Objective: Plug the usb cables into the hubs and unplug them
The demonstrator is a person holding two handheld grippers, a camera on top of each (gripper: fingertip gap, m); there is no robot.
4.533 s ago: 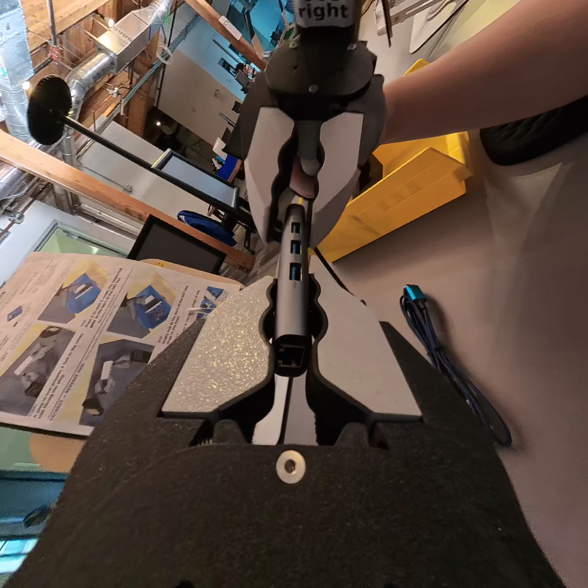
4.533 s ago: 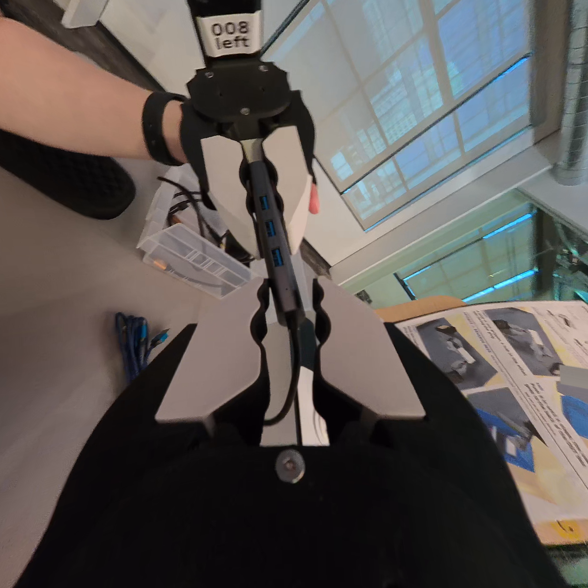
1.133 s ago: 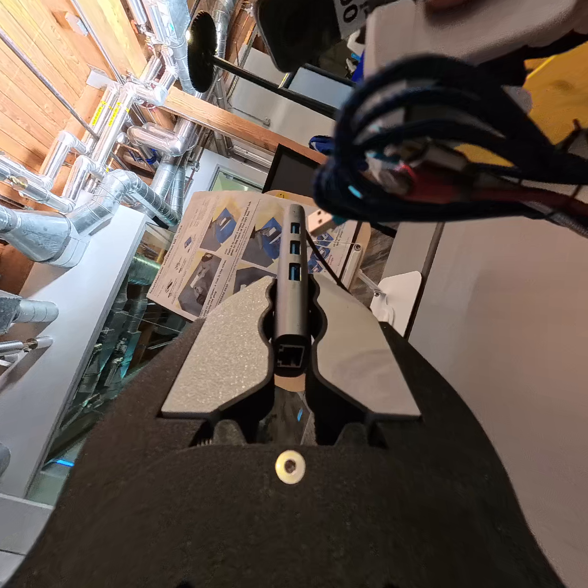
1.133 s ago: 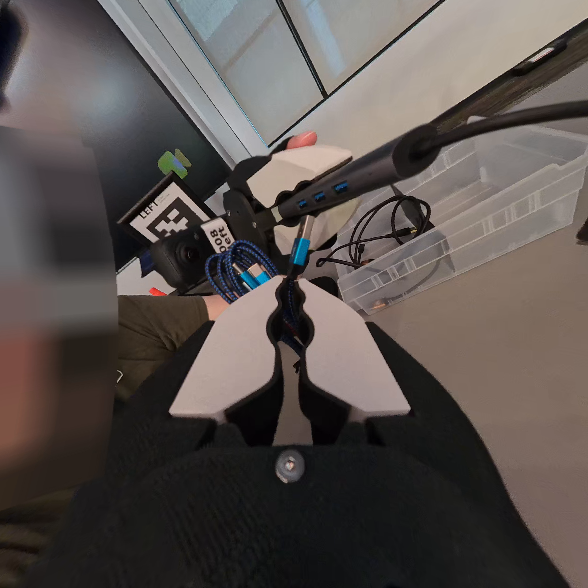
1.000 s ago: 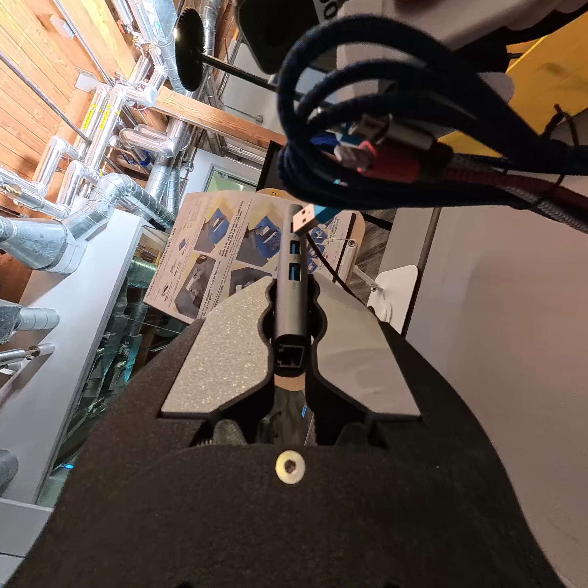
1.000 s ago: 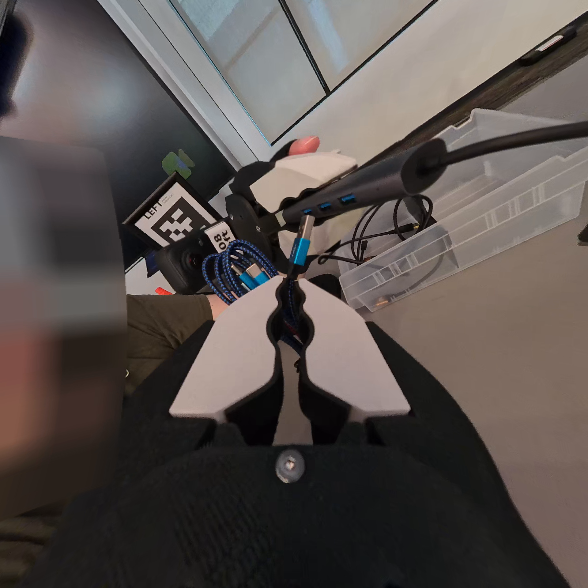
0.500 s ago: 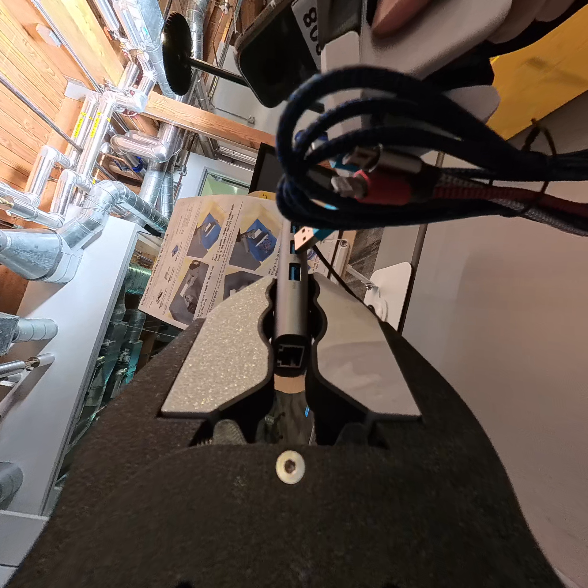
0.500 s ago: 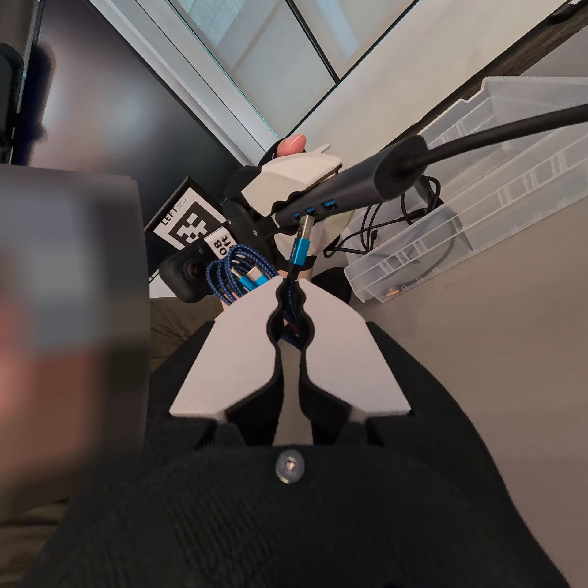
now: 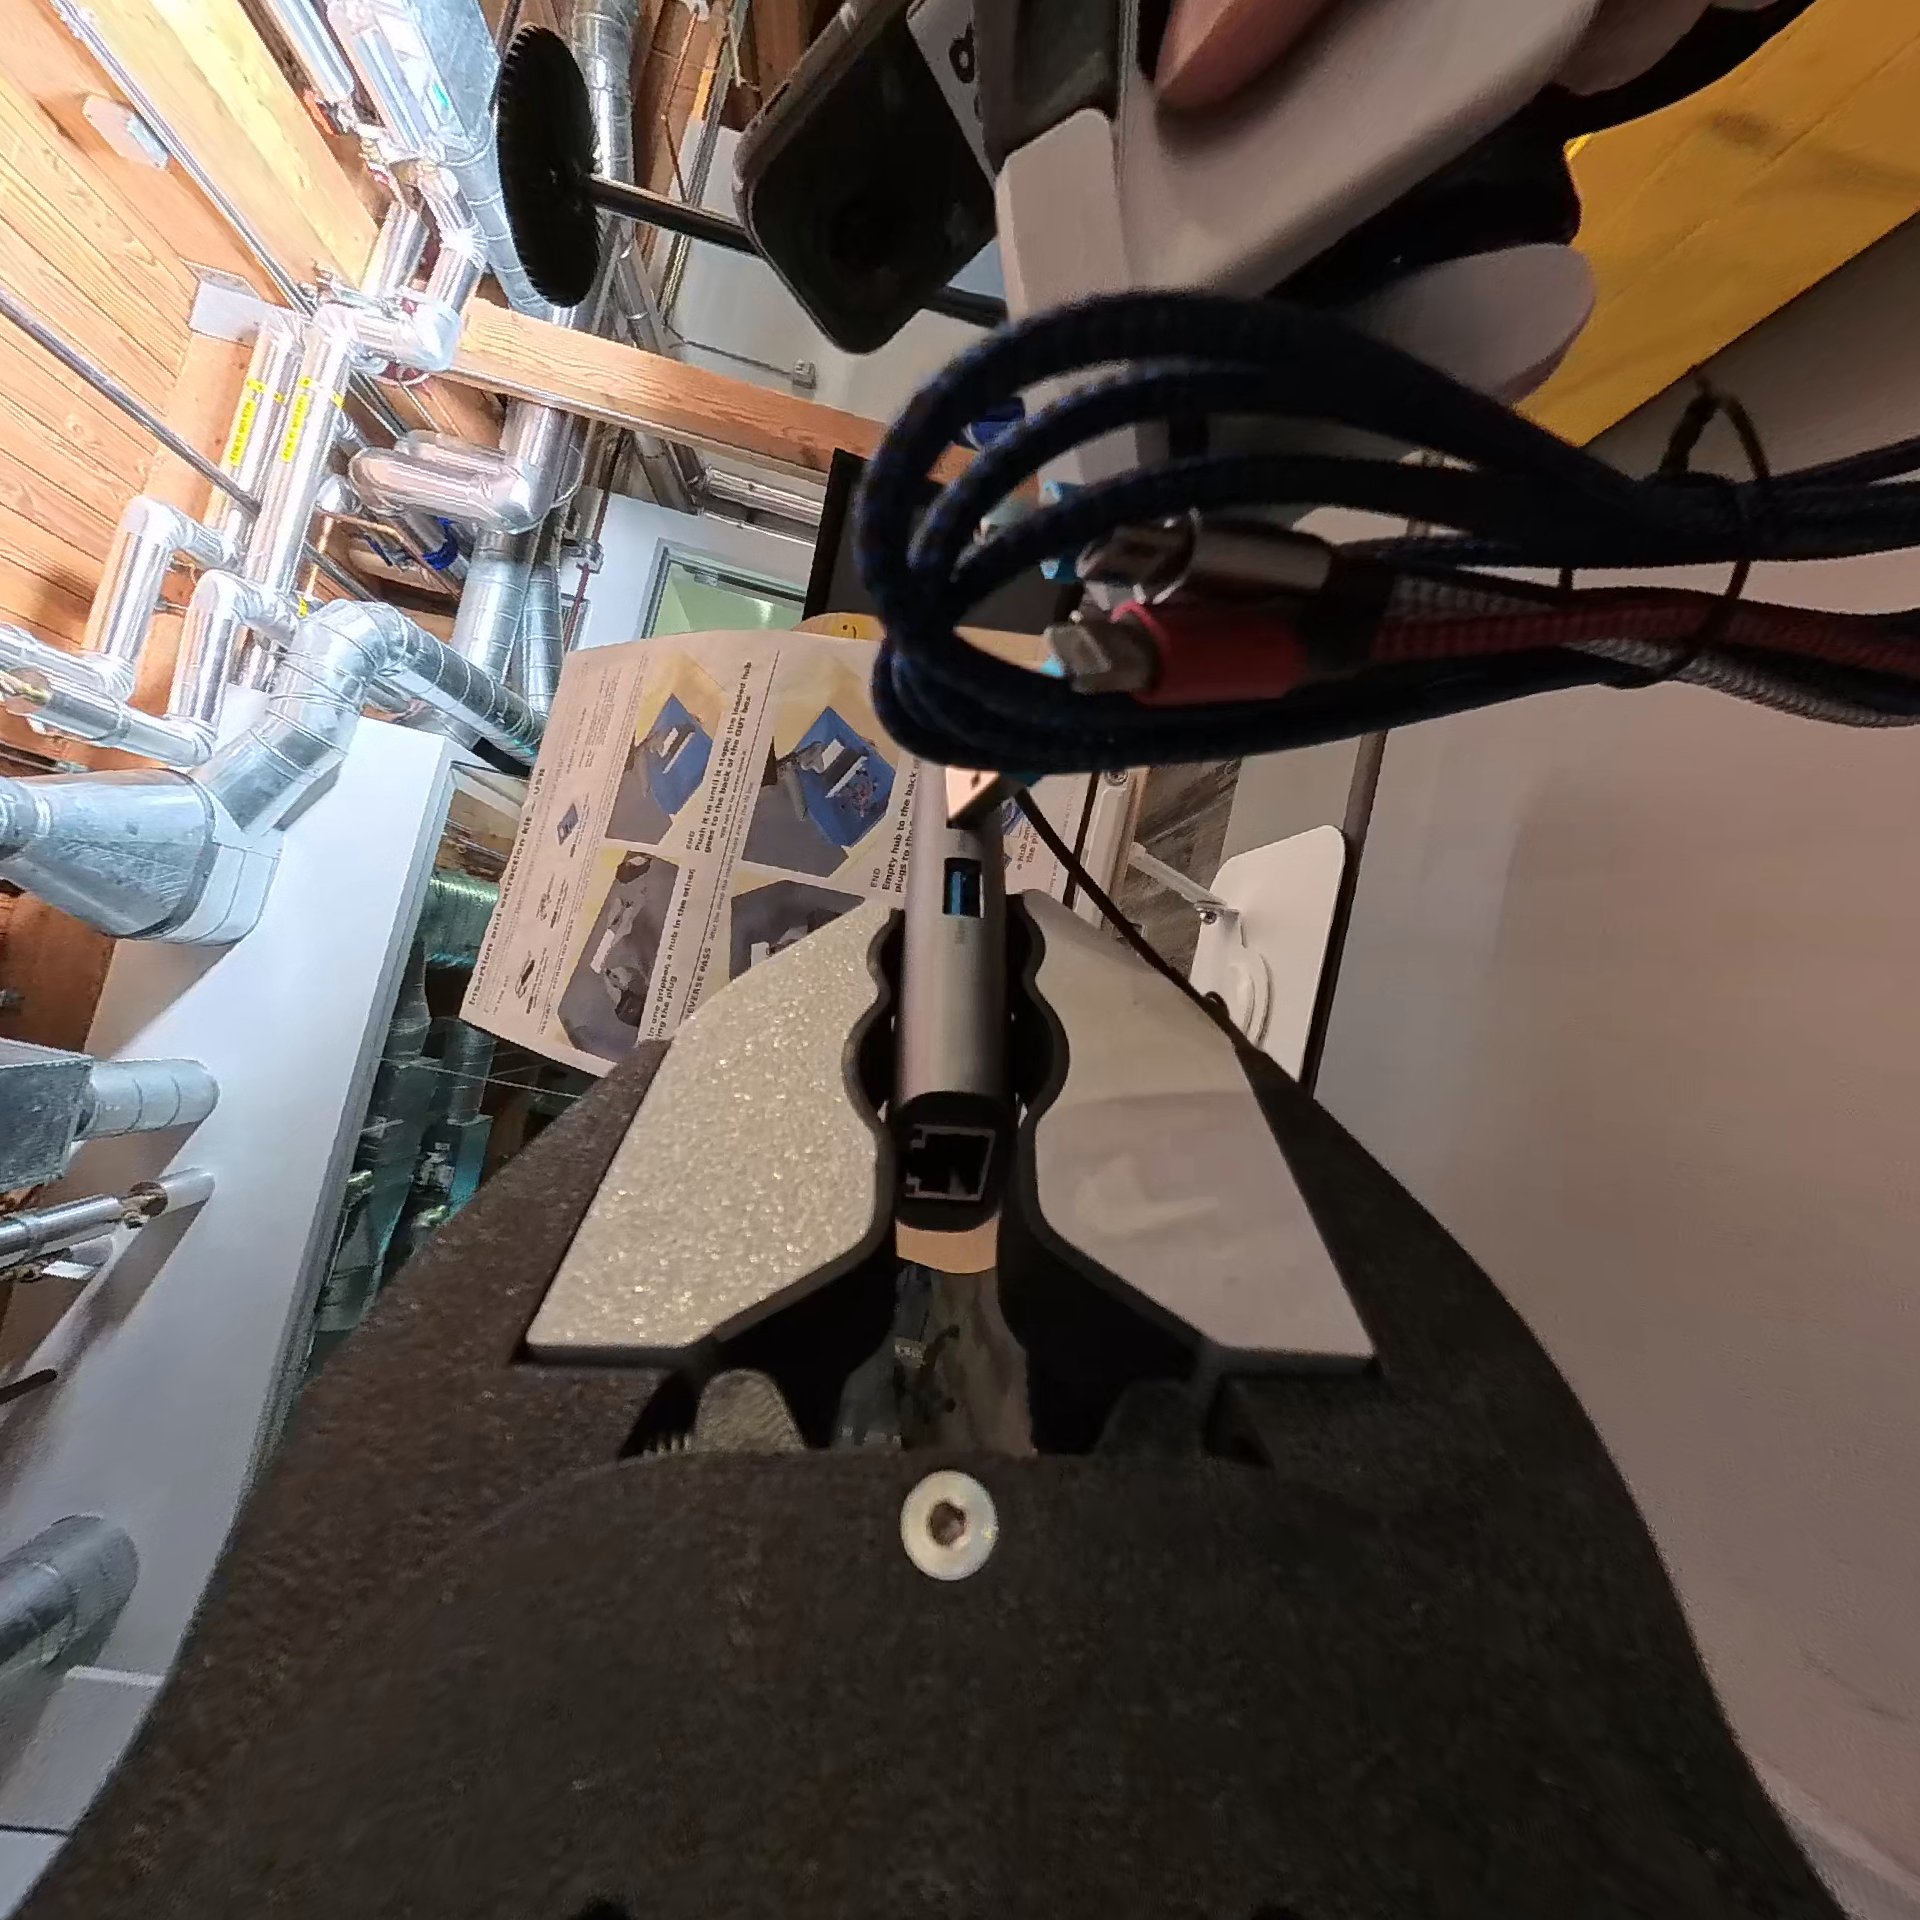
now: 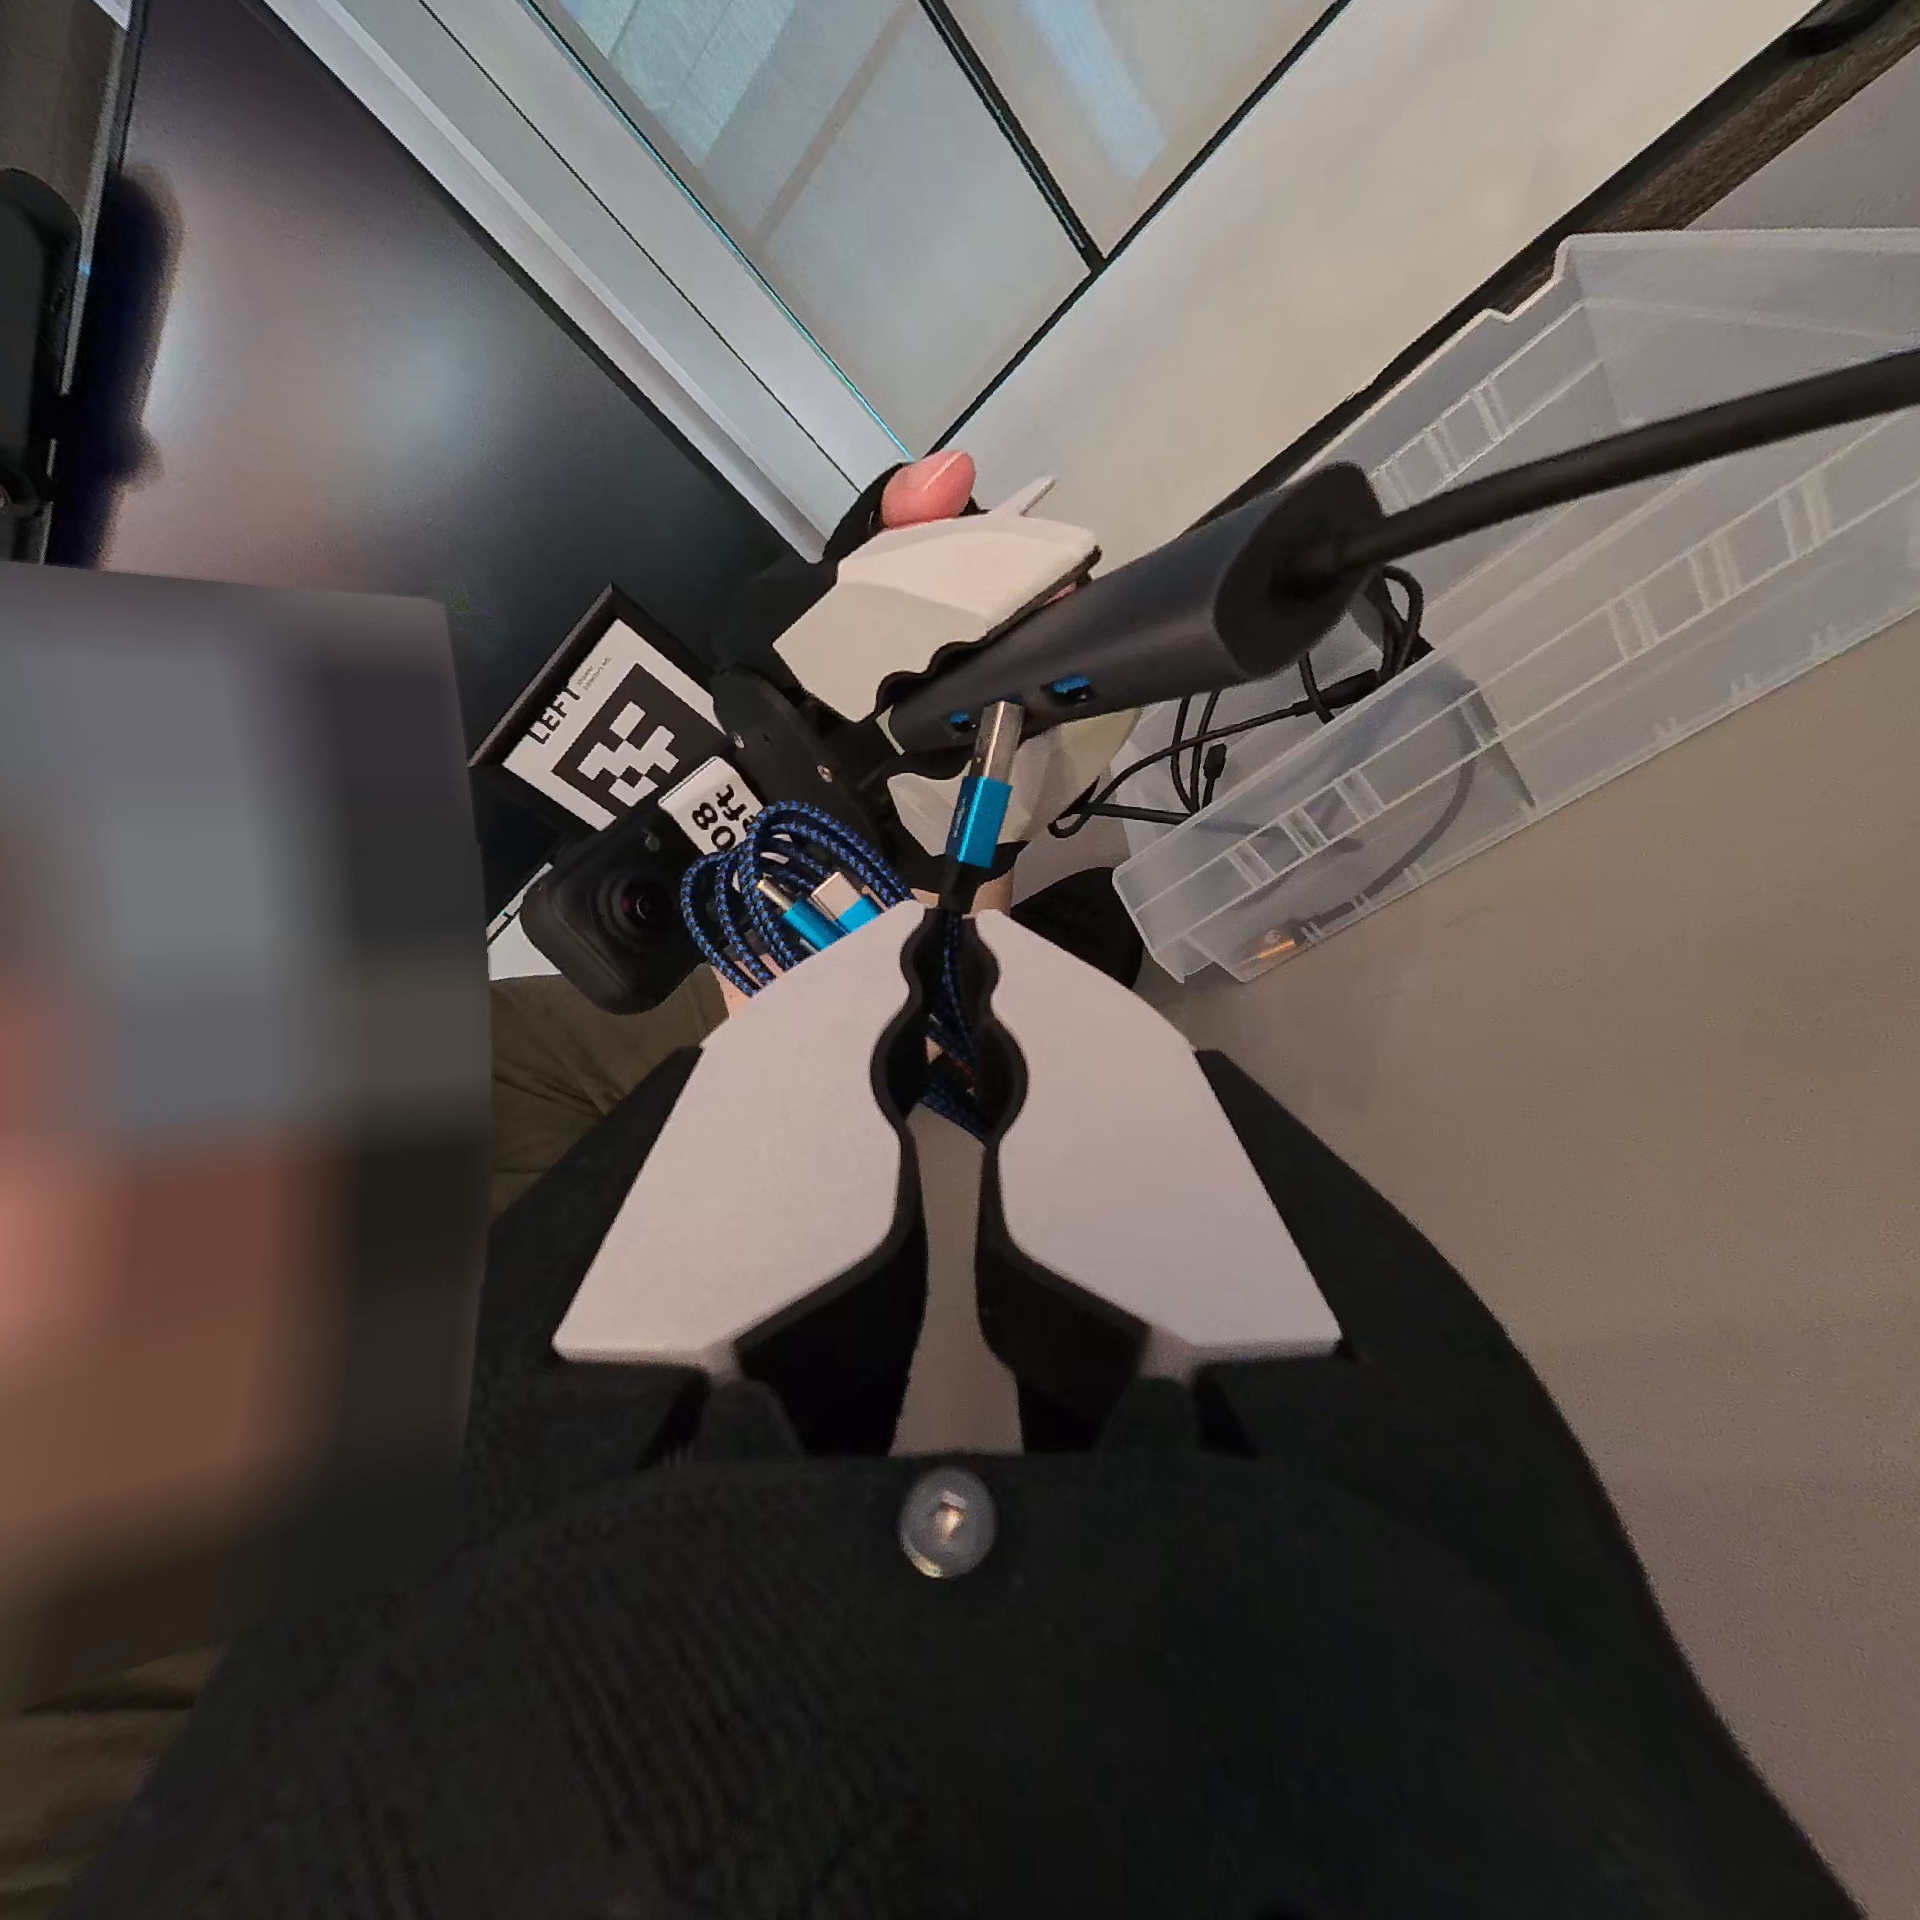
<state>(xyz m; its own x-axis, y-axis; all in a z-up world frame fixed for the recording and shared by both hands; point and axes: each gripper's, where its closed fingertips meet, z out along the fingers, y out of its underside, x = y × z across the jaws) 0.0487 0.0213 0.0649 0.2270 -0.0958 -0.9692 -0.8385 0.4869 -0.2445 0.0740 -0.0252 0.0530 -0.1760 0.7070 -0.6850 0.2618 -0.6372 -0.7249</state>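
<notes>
Now I have the left gripper (image 9: 951, 1013) clamped on the grey hub (image 9: 951, 977) and the right gripper (image 10: 951, 971) pinching the blue braided cable (image 10: 961, 1039); its plug (image 10: 987, 774), just ahead, meets a port; I should push straight, without tilt.

Both views were evenly lit by soft daylight; windows (image 10: 914, 177) were seen behind. Strong fisheye bending was noted at the edges. The cable bundle (image 9: 1299, 582) close to the left lens was rendered soft. Faint sheen was seen on the right-hand finger (image 9: 1174, 1174). Shadows on the tabletop (image 10: 1558, 1143) were weak.
</notes>
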